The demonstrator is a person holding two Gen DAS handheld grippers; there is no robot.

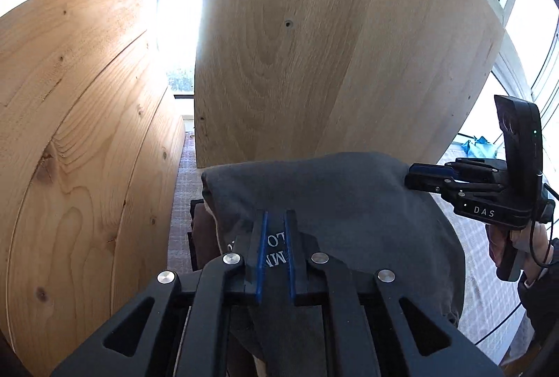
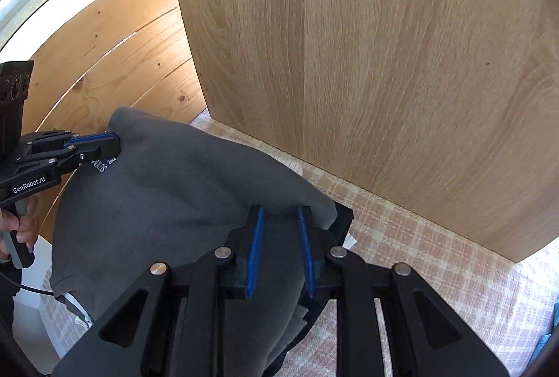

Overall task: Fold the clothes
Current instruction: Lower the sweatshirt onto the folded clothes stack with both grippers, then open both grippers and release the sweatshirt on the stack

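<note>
Pinching opposite edges of the grey garment (image 1: 335, 202), left gripper (image 1: 276, 223) and right gripper (image 2: 281, 219), both clamped on cloth.

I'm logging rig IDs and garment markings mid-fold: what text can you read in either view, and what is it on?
"DAS": white letters on the body of the right claw, seen from the left wrist.
"GenRobot.AI": white letters on the body of the left claw, seen from the right wrist.
White print on the grey garment: partly hidden by the left claw's fingers; only fragments such as "LO" show, upside down, not readable as a word.
No other text.
</note>
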